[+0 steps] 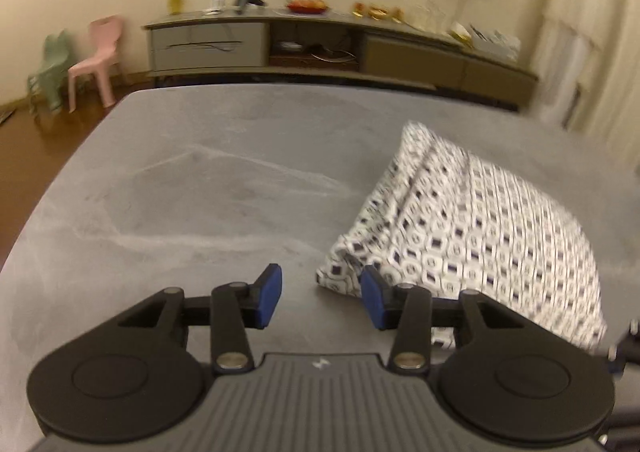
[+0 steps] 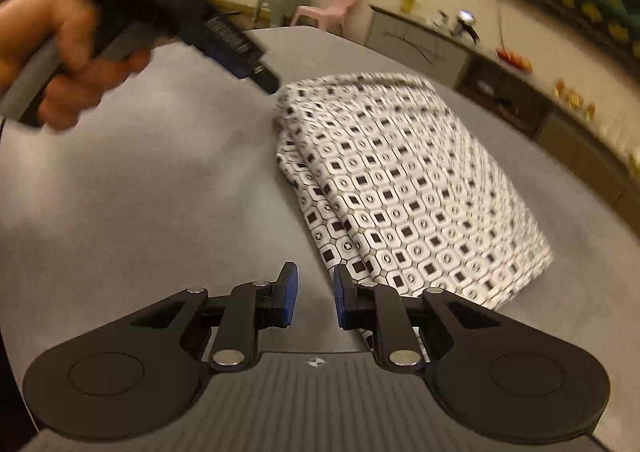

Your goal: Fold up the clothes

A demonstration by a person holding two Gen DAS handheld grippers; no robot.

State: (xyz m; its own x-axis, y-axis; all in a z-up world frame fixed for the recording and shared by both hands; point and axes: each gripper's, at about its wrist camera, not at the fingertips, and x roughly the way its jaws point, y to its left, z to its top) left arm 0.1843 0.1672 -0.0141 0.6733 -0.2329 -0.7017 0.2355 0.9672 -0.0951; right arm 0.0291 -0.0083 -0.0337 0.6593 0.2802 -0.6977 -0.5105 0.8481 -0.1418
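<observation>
Hand-held gripper beside folded cloth

- worktop: grey, matte, faint pale streaks and smudges across it, rounded far corners, near edge out of view under the rig
- same worktop in right wrist view, grey, mostly bare on the left half
- folded cloth: white with small dark squares in octagon pattern, lies flat on worktop at about 3 o'clock from worktop centre in left wrist view
- folded cloth in right wrist view: roughly rectangular bundle, layered fold edges along its left side, sits at about 1 o'clock
- frames blurry at edges
</observation>
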